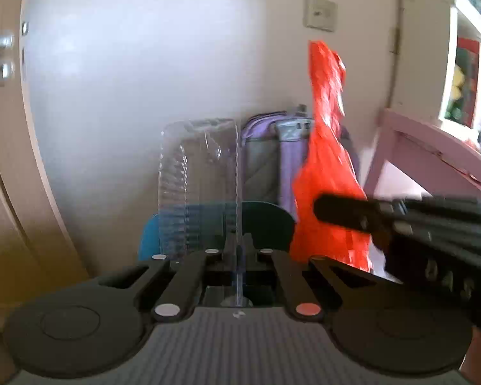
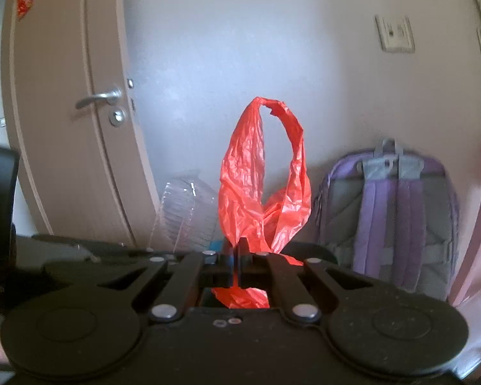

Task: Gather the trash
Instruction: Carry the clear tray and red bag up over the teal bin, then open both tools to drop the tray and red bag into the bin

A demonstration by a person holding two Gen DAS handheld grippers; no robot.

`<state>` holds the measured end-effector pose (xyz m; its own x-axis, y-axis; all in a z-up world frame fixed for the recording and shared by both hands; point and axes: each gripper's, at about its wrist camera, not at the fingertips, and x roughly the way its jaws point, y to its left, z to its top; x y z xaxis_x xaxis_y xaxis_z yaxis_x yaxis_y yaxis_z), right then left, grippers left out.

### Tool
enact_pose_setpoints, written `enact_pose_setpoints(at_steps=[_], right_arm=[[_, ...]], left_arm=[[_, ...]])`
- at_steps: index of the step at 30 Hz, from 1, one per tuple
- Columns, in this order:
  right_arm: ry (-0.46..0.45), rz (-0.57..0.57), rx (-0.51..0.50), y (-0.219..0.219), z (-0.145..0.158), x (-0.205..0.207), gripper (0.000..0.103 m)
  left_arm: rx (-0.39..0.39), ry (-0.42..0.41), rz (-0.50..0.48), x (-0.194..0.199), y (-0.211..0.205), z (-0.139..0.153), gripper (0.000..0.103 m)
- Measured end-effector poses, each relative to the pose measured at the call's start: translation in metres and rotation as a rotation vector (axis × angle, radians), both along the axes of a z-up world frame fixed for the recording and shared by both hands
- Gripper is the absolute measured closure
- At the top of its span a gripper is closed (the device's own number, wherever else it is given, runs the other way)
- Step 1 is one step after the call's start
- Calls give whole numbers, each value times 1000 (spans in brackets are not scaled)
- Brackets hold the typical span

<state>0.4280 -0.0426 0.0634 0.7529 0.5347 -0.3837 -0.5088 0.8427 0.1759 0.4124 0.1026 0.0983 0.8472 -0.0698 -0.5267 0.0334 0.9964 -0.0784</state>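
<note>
In the left wrist view, the left gripper [image 1: 239, 250] is seen nearest the camera with its fingers drawn together on the thin edge of a clear plastic container [image 1: 198, 173], which is held upright ahead of the fingers, its ribbed wall to the left. In the right wrist view, the right gripper [image 2: 239, 256] is closed on a red plastic bag [image 2: 256, 186]; a fold of the bag is pinched between the fingers, part of it hangs below them, and its two handles rise above in a loop. The same bag [image 1: 327, 166] is seen in the left view just right of the container, with the right gripper [image 1: 340, 213] reaching in from the right edge of that view. The container [image 2: 189, 208] appears in the right view just left of the bag. Behind both objects a rounded teal shape [image 1: 266, 221] is partly hidden; what it is cannot be told. Farther back, a purple and grey backpack [image 2: 391, 218] is leant upright against a pale wall [image 2: 224, 48]. A beige door [image 2: 67, 112] with a metal handle [image 2: 101, 97] stands to the left, and a wall switch plate [image 2: 395, 33] is mounted high on the right. A pink desk [image 1: 433, 150] is seen at the right of the left view.
</note>
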Motion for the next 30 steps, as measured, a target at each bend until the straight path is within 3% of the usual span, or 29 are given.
enact_pose_setpoints(at_steps=[9, 16, 21, 28, 30], right_arm=[[77, 24, -119, 24, -55, 26, 101], [130, 22, -229, 31, -82, 33, 100], [153, 15, -251, 31, -87, 34, 93], [139, -24, -266, 26, -78, 29, 77], [142, -22, -259, 23, -74, 27, 77]], left_arm=[[-18, 73, 59, 59, 21, -38, 100], [-35, 193, 49, 86, 20, -81, 100], [-53, 263, 52, 96, 22, -101, 100], [-72, 306, 41, 101, 18, -108, 99], [-70, 318, 43, 96, 19, -105, 95]])
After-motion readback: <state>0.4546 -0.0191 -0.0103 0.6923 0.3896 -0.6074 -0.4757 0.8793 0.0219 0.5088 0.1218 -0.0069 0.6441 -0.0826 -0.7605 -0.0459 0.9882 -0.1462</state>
